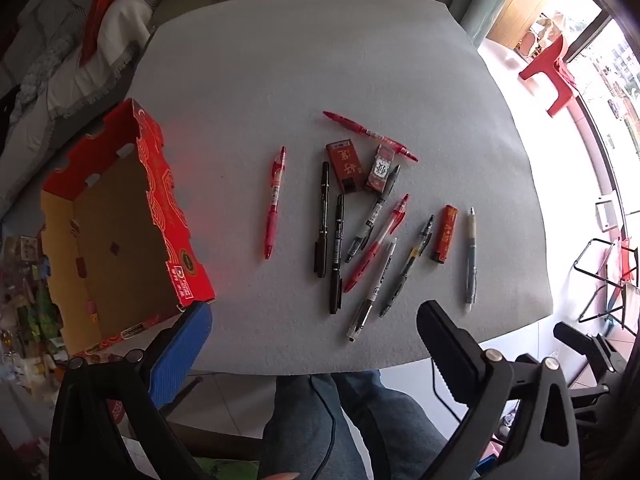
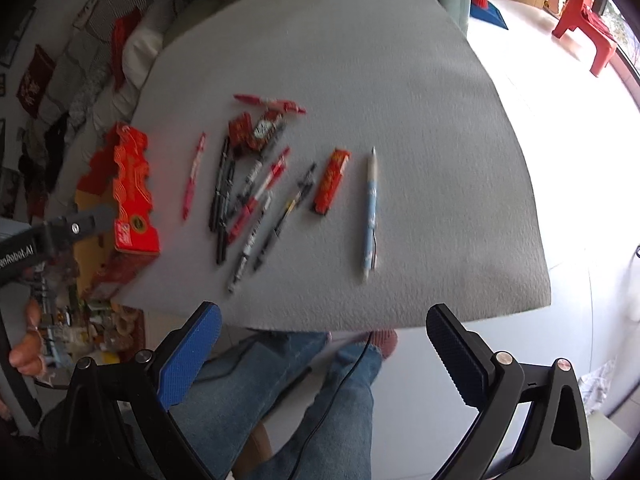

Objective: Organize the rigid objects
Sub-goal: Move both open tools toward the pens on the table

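Pens and small boxes lie scattered on the grey tabletop, none yet in the red cardboard box that sits open at its left edge, overhanging the near left corner. The main cluster is the risk: two black markers lie side by side, and a red, a black and a clear pen cross one another, so jaws closing on one would likely drag or flick a neighbour toward the near edge. The lone red pen, well apart toward the box, and the pale blue pen nearest the right edge look like the safer first picks. The left gripper and right gripper both hang above the near edge with jaws spread wide, holding and touching nothing.
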